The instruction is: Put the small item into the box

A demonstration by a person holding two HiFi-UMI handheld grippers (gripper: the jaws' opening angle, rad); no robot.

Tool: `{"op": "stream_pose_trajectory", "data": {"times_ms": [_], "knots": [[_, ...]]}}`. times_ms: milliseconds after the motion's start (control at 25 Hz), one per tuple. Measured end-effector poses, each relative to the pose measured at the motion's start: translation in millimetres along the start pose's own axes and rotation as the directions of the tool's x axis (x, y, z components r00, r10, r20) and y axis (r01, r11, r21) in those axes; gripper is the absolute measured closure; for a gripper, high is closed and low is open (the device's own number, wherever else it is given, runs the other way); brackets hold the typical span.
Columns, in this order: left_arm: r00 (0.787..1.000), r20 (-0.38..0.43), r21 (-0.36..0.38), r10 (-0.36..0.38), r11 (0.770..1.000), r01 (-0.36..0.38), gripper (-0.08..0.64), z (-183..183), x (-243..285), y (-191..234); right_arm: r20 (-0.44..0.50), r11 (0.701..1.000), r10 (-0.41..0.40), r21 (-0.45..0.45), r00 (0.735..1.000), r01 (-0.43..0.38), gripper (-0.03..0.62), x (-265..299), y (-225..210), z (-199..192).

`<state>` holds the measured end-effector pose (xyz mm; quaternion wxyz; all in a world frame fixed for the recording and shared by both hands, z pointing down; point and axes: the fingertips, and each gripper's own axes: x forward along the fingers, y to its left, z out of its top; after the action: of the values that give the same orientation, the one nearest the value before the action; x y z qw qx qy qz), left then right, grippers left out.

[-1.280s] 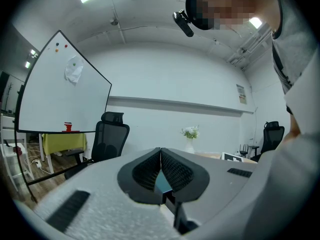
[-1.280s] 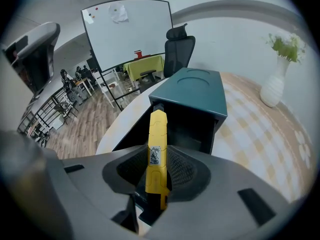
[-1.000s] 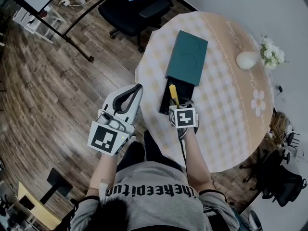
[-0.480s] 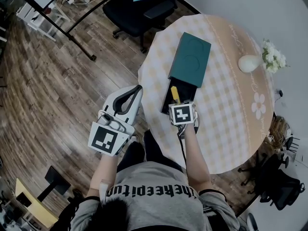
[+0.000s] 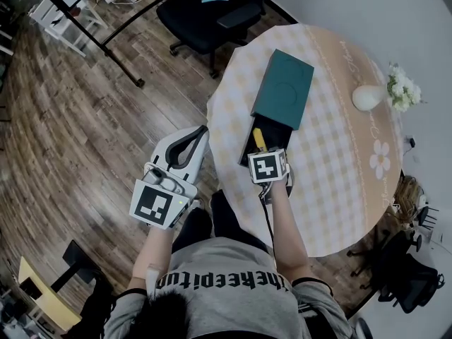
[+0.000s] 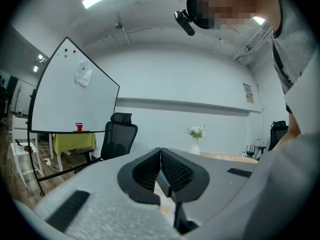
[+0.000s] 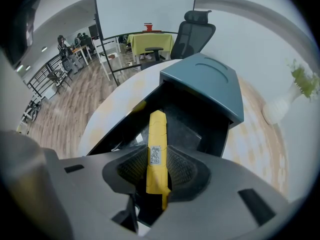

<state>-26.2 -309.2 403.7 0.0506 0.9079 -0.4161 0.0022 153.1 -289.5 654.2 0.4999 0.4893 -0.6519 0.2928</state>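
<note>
Item: small yellow bar (image 7: 157,144), clenched in my right tongs (image 7: 159,168), with its free end pointing to 12 o'clock over the open near half of the black box (image 7: 187,121). I cannot tell whether the tip touches the bottom. Lid (image 7: 205,81): teal, slid off toward 1 o'clock and covering the far half of the box. Left tongs (image 6: 161,170): jaws pressed together on nothing, held at 9 o'clock of the right tongs, off the edge of the counter (image 5: 339,168) and above the wooden floor (image 5: 85,119). Step in hand, as I judge it: lowering the bar and letting go. To do it well, I would tip the bar's nose down into the open half. I would keep it clear of the lid's edge at 12 o'clock and the box wall at 9, and lay it along the box's length. I would part the jaws only once it sits low, so it cannot bounce out.
</note>
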Motion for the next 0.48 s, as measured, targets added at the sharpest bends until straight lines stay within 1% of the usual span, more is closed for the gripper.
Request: {"op": "stream_pose_trajectory", "data": {"times_ms": [120, 160, 280, 360, 440, 480], "knots": [[0.999, -0.036, -0.039, 0.011, 0.999, -0.013, 0.544, -1.9, -5.5, -0.5, 0.014, 1.0, -0.015, -0.006, 1.0, 0.015, 0.471, -1.2, 0.2, 0.9], [0.999, -0.039, -0.041, 0.014, 0.999, -0.015, 0.544, -1.2, -7.5, -0.3, 0.022, 1.0, -0.02, -0.006, 1.0, 0.021, 0.471, -2.0, 0.3, 1.1], [1.0, -0.004, 0.001, 0.011, 1.0, -0.011, 0.545, 4.7, -12.2, 1.4, 0.052, 1.0, -0.025, 0.017, 0.998, 0.024, 0.446, -5.5, 0.3, 0.7], [1.0, 0.01, 0.017, 0.006, 1.0, -0.006, 0.545, 7.9, -15.2, 1.3, 0.077, 0.999, -0.013, 0.05, 0.997, 0.009, 0.44, -8.3, 0.4, 0.5], [1.0, 0.001, 0.009, 0.003, 1.0, -0.003, 0.545, 8.9, -18.2, -1.0, 0.109, 0.996, 0.002, 0.084, 0.994, -0.011, 0.452, -12.2, 0.6, 0.6], [1.0, 0.004, 0.014, -0.001, 1.0, 0.001, 0.544, 10.0, -19.2, -2.5, 0.13, 0.996, -0.003, 0.094, 0.991, -0.009, 0.476, -15.4, -1.1, 1.1]]}}
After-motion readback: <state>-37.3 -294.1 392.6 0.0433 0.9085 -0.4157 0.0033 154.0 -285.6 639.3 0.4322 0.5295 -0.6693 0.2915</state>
